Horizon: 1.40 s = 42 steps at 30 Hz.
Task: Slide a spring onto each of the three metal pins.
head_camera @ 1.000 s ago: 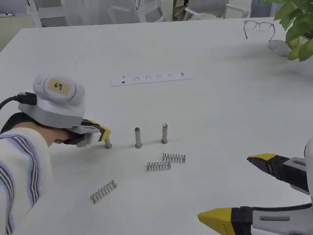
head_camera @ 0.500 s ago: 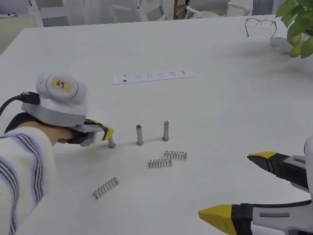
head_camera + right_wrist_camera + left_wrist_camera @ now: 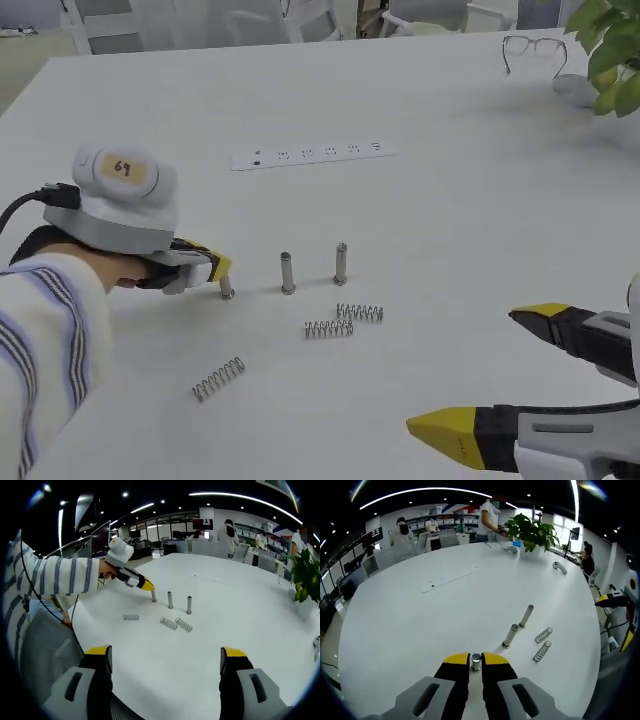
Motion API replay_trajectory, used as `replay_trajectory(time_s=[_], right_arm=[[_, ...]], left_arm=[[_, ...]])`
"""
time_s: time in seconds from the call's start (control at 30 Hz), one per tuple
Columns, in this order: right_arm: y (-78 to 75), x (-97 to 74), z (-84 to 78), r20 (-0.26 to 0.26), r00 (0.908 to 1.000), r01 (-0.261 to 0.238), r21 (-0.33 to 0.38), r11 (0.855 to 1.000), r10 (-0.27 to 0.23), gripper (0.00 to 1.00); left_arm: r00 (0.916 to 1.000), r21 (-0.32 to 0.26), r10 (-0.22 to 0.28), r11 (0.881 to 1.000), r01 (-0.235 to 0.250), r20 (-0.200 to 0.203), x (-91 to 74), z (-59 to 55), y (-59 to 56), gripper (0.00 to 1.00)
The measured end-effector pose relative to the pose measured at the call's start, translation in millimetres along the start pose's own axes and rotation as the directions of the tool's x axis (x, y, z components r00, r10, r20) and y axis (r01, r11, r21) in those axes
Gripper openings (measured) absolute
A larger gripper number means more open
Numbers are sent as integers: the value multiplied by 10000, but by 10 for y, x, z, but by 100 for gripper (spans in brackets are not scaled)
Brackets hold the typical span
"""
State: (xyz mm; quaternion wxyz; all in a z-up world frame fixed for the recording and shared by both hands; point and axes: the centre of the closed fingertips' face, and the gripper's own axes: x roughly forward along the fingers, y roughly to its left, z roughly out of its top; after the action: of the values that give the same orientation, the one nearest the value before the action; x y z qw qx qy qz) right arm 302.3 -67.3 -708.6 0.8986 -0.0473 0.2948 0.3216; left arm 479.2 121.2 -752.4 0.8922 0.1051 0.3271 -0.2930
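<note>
Evidently no spring had been fitted: three coiled steel springs [image 3: 328, 328] were seen loose on the white worktop [image 3: 450, 200] near three upright metal pins [image 3: 287, 272], the leftmost pin [image 3: 476, 662] clamped in the left gripper [image 3: 219, 269], the right gripper [image 3: 165, 656] spread apart.

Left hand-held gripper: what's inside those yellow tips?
A metal pin, upright, pinched inside the left hand-held gripper. Its bare top shows, no spring on it; the jaws cover its lower part and base.

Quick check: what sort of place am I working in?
Probably an open-plan office: a large white round table carrying a white power strip, a potted green plant at its far edge, and standing people beyond.
</note>
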Motion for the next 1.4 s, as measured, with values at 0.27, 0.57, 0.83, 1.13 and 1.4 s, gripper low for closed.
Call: replay_trajectory(time_s=[0.27, 0.57, 0.83, 1.13, 1.4], right_arm=[[3, -7, 7, 47, 10000, 0, -26, 10000, 1, 87], [-5, -17, 26, 111, 9999, 35, -29, 10000, -35, 88], [-7, -34, 54, 261, 9997, 0, 107, 9999, -3, 88], [8, -33, 55, 306, 9995, -84, 214, 9997, 77, 88], [28, -26, 16, 181, 9996, -230, 228, 9995, 226, 90]], left_arm=[[9998, 126, 151, 9998, -149, -159, -23, -47, 36, 9], [9998, 211, 198, 9996, -196, -90, -102, -22, 48, 8], [9996, 236, 136, 9996, -130, -233, -230, -145, 34, 8], [9970, 6, 135, 9999, -135, -763, -367, -403, -68, 9], [9956, -20, -254, 9997, 253, -900, -469, -514, -294, 12]])
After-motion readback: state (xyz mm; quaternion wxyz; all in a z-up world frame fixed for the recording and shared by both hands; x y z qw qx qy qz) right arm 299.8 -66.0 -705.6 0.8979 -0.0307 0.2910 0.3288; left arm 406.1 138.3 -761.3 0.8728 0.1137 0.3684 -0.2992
